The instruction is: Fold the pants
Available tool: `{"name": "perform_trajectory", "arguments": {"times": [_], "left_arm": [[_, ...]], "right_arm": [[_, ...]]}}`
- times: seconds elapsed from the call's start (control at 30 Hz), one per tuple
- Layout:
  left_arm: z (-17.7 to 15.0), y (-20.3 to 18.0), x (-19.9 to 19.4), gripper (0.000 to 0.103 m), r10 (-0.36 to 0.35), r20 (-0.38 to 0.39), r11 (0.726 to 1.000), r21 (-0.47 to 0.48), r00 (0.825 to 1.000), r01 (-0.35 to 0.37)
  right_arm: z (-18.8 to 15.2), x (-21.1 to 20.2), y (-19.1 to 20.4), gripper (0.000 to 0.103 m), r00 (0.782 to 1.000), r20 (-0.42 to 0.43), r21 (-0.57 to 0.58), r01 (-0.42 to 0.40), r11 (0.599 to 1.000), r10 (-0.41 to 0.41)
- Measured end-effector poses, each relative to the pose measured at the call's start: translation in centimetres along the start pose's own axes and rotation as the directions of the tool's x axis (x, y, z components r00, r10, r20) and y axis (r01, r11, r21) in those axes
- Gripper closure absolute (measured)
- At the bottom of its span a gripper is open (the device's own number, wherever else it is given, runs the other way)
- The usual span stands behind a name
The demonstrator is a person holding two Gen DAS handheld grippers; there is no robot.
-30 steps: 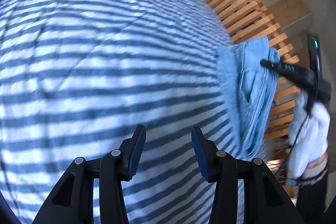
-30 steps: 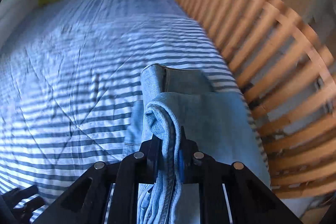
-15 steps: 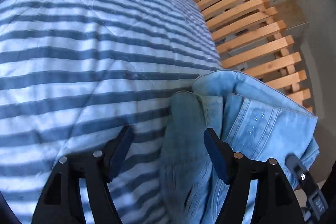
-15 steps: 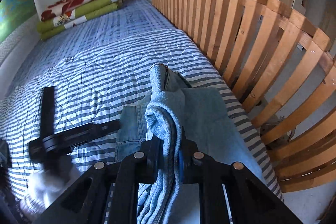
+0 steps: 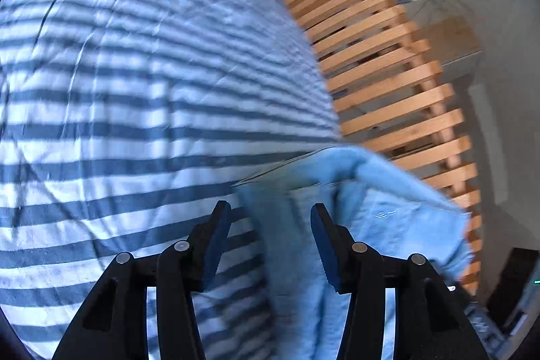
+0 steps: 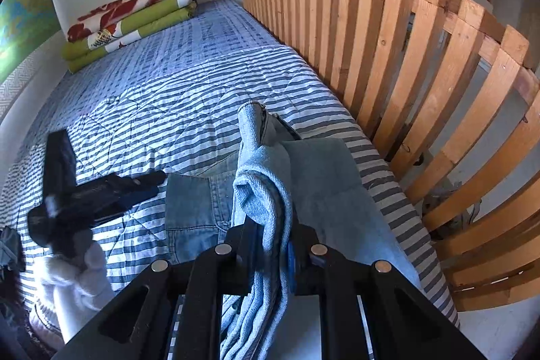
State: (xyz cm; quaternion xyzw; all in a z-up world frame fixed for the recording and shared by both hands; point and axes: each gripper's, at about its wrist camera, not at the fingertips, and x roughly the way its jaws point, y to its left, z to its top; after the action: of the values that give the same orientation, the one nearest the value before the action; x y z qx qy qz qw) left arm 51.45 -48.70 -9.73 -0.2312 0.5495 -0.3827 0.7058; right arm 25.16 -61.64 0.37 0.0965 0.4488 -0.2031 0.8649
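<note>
Right gripper (image 6: 271,250) clamps bunched jeans (image 6: 263,191) above striped bedspread (image 6: 189,97); left gripper (image 6: 158,181) beside waistband.

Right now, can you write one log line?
right gripper: shut on light blue denim pants | left gripper: closing around pants edge | striped bedspread

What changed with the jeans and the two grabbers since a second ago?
The left hand-held gripper swept across the blue-and-white striped quilt to the light blue denim pants. Its jaws now straddle a fold and are closing, not yet pinching. The right hand-held gripper stayed clamped on the bunched denim, and the pants stayed by the wooden slatted rail.
</note>
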Motion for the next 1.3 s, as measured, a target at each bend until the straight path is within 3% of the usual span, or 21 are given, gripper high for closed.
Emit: {"name": "perform_trajectory", "arguments": {"times": [0.07, 0.13, 0.17, 0.2, 0.23, 0.33, 0.37, 0.4, 0.43, 0.5, 0.57, 0.6, 0.67, 0.7, 0.8, 0.87, 0.93, 1.0, 1.07, 1.2, 1.3], "left_arm": [[-0.7, 0.5, 0.0, 0.049, 0.007, -0.003, 1.000, 0.006, 1.000, -0.007], [-1.5, 0.1, 1.0, 0.051, -0.035, -0.036, 0.999, 0.011, 0.999, 0.035], [-1.7, -0.3, 1.4, 0.059, -0.041, -0.041, 0.999, 0.025, 0.998, 0.042], [-1.9, -1.1, 1.8, 0.086, -0.030, -0.057, 0.997, 0.064, 0.998, 0.034], [-1.9, -1.4, 1.9, 0.098, 0.011, -0.049, 0.997, 0.081, 0.999, -0.007], [-1.3, -0.3, -0.7, 0.093, 0.089, 0.067, 0.996, -0.013, 0.994, -0.089], [-1.0, 0.4, -2.4, 0.088, 0.115, 0.116, 0.993, -0.051, 0.986, -0.110], [-0.9, 1.1, -3.7, 0.074, 0.117, 0.141, 0.991, -0.074, 0.983, -0.108], [-0.7, 1.6, -4.5, 0.067, 0.107, 0.149, 0.992, -0.081, 0.983, -0.095], [-0.5, 2.0, -6.7, 0.066, 0.121, 0.161, 0.992, -0.063, 0.980, -0.112], [-0.8, 2.2, -8.0, 0.066, 0.120, 0.150, 0.993, -0.038, 0.981, -0.116], [-1.2, 2.2, -8.4, 0.062, 0.096, 0.118, 0.995, -0.032, 0.988, -0.093], [-1.8, 1.9, -8.9, 0.040, 0.040, 0.069, 0.999, -0.028, 0.997, -0.038], [-2.4, 1.4, -8.8, 0.024, 0.016, 0.052, 1.000, -0.026, 0.999, -0.014], [-3.7, -1.1, -8.0, 0.024, -0.023, 0.064, 1.000, 0.020, 0.998, 0.022], [-4.6, -3.8, -7.2, 0.026, -0.011, 0.067, 0.994, 0.110, 0.998, 0.004], [-5.5, -6.7, -5.8, 0.049, 0.027, 0.085, 0.980, 0.197, 0.996, -0.043], [-5.9, -8.6, -4.1, 0.049, 0.072, 0.088, 0.958, 0.272, 0.994, -0.093], [-6.0, -9.1, -1.4, 0.052, 0.192, 0.090, 0.917, 0.338, 0.977, -0.212], [-5.8, -6.5, 1.7, 0.080, 0.291, 0.077, 0.892, 0.338, 0.953, -0.300], [-5.7, -6.1, 0.3, 0.081, 0.252, 0.068, 0.920, 0.292, 0.965, -0.261]], "right_arm": [[0.1, 0.1, 0.5, 0.091, 1.000, -0.004, -0.008, -0.011, 1.000, 0.011], [0.1, 0.2, 1.3, 0.091, 1.000, 0.001, -0.020, -0.009, 1.000, 0.009], [0.1, 0.2, 1.5, 0.091, 1.000, 0.002, -0.022, -0.010, 1.000, 0.010], [0.1, 0.3, 1.9, 0.091, 1.000, -0.001, -0.022, -0.014, 1.000, 0.014], [0.1, 0.3, 2.1, 0.091, 1.000, -0.003, -0.024, -0.015, 1.000, 0.015], [0.3, 0.5, 3.3, 0.090, 0.999, -0.014, -0.034, -0.043, 0.999, 0.042], [0.5, 1.1, 4.1, 0.088, 0.996, -0.032, -0.053, -0.081, 0.995, 0.079], [0.6, 1.9, 5.1, 0.085, 0.988, -0.069, -0.067, -0.145, 0.987, 0.141], [0.8, 3.0, 6.0, 0.077, 0.968, -0.122, -0.064, -0.228, 0.972, 0.219], [1.4, 4.4, 6.8, 0.076, 0.923, -0.176, 0.021, -0.345, 0.938, 0.343], [2.0, 3.8, 6.8, 0.076, 0.908, -0.147, 0.059, -0.389, 0.919, 0.393], [2.3, 2.6, 6.5, 0.075, 0.920, -0.102, 0.034, -0.377, 0.925, 0.379], [2.5, 0.7, 5.5, 0.061, 0.952, -0.037, -0.022, -0.304, 0.952, 0.303], [2.5, -0.1, 4.1, 0.056, 0.968, -0.007, -0.033, -0.250, 0.968, 0.250], [2.4, -0.1, -0.4, 0.053, 0.986, -0.012, 0.008, -0.168, 0.986, 0.168], [2.1, 0.7, -2.3, 0.054, 0.997, -0.025, -0.002, -0.073, 0.997, 0.072], [1.7, 3.2, -4.0, 0.057, 0.997, -0.070, -0.004, -0.017, 1.000, 0.016], [1.2, 6.1, -5.1, 0.060, 0.991, -0.130, 0.005, -0.015, 1.000, 0.015], [0.9, 8.8, -5.4, 0.060, 0.987, -0.158, 0.009, 0.017, 1.000, -0.016], [0.5, 13.2, -4.6, 0.061, 0.978, -0.200, -0.012, 0.063, 0.998, -0.065], [0.5, 12.0, -3.8, 0.060, 0.983, -0.162, -0.033, 0.087, 0.996, -0.092]]}}
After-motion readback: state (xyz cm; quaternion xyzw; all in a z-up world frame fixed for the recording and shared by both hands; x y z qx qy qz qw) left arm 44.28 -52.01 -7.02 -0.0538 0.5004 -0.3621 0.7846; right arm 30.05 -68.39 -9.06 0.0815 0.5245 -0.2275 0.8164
